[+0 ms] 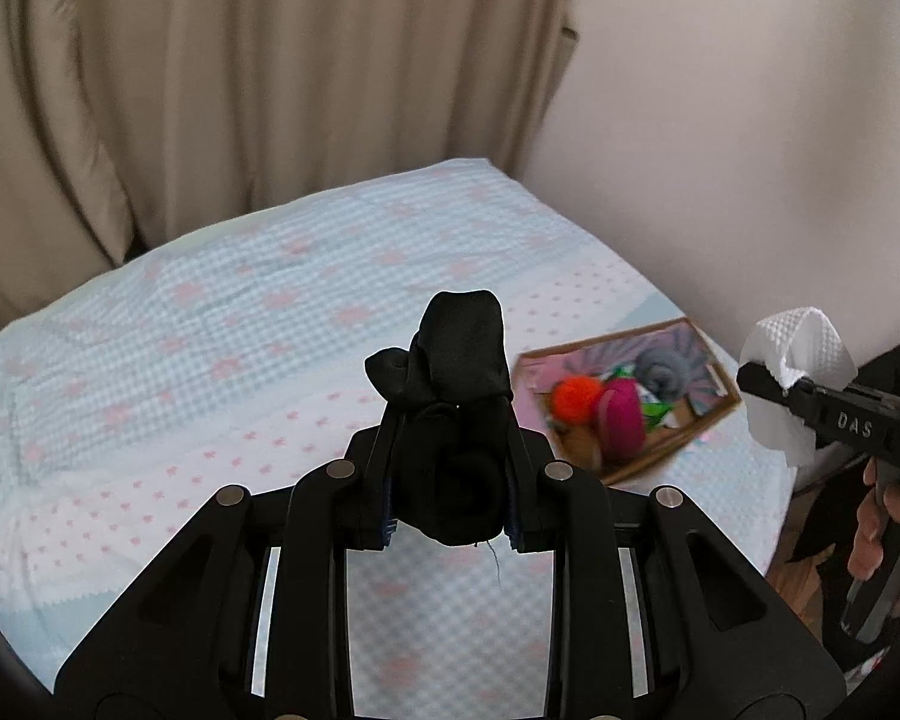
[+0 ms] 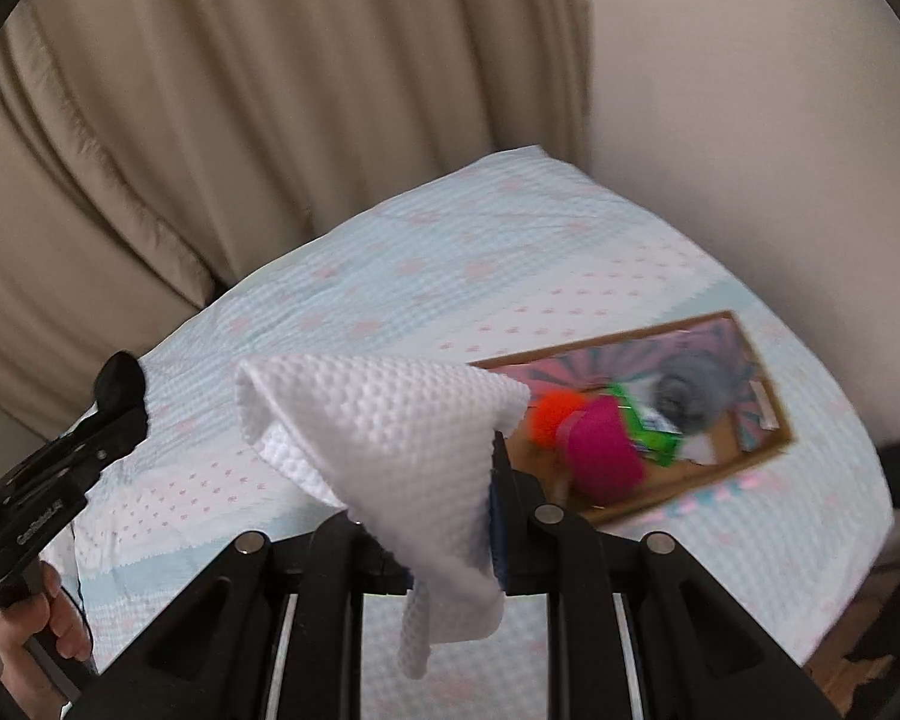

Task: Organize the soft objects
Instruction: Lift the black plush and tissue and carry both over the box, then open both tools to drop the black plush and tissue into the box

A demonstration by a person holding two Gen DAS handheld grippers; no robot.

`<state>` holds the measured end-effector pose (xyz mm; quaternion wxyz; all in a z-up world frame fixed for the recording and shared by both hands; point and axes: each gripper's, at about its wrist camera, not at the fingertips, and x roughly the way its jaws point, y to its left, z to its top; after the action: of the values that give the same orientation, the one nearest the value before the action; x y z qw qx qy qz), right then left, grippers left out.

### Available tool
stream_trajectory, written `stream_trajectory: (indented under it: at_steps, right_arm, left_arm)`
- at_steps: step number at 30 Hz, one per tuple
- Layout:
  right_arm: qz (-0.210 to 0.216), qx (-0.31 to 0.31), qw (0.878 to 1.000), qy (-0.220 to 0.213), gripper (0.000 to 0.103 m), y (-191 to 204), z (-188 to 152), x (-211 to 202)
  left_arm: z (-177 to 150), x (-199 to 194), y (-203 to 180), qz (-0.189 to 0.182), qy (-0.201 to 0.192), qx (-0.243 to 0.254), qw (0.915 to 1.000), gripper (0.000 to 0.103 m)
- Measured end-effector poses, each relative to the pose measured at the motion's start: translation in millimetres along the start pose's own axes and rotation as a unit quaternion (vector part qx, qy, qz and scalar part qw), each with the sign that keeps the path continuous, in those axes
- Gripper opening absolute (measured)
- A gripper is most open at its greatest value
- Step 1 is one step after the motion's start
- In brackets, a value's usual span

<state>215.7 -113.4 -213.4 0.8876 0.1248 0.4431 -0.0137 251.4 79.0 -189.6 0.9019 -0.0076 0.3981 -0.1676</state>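
Note:
My left gripper (image 1: 453, 420) is shut on a rolled black sock (image 1: 459, 354), held high above the bed; the same sock (image 2: 120, 384) shows at the left edge of the right wrist view. My right gripper (image 2: 444, 468) is shut on a white waffle-textured cloth (image 2: 390, 438), whose tail hangs down below the fingers. That cloth (image 1: 795, 360) appears at the right in the left wrist view. An open cardboard box (image 2: 756, 420) lies on the bed near its right side, holding an orange pompom (image 2: 555, 414), a magenta ball (image 2: 606, 450), a grey roll (image 2: 684, 396) and green pieces.
The bed (image 1: 210, 330) wears a pale blue and white cover with pink marks. Beige curtains (image 1: 240, 72) hang behind it and a plain wall (image 1: 750, 120) stands at the right. A hand (image 2: 36, 654) grips the left tool's handle. Floor shows beyond the bed's right edge.

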Motion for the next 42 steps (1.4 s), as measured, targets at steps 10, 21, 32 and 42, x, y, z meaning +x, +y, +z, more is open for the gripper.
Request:
stream_trajectory:
  at_steps: [10,21,32,42]
  right_arm:
    - [-0.018,0.026,0.999,0.022,0.017,-98.6,28.5,-21.1]
    - [-0.003,0.005,0.996,0.085,0.017,-178.1,60.2,34.5]
    - [0.003,-0.06,0.985,0.162,0.017,-219.8,54.8,124.4]
    - [0.019,-0.093,0.98,0.177,0.073,-233.3,37.8,161.2]
  left_arm:
    - [18.7,30.3,-107.1,-0.017,0.025,0.013,0.9995,0.023]
    - [44.9,142.7,-202.4,-0.022,0.084,0.01,0.9962,0.023]
    - [37.7,261.2,-230.8,-0.009,0.174,0.015,0.9845,0.023]
    - [34.7,299.4,-246.0,0.005,0.208,0.052,0.9767,0.054]
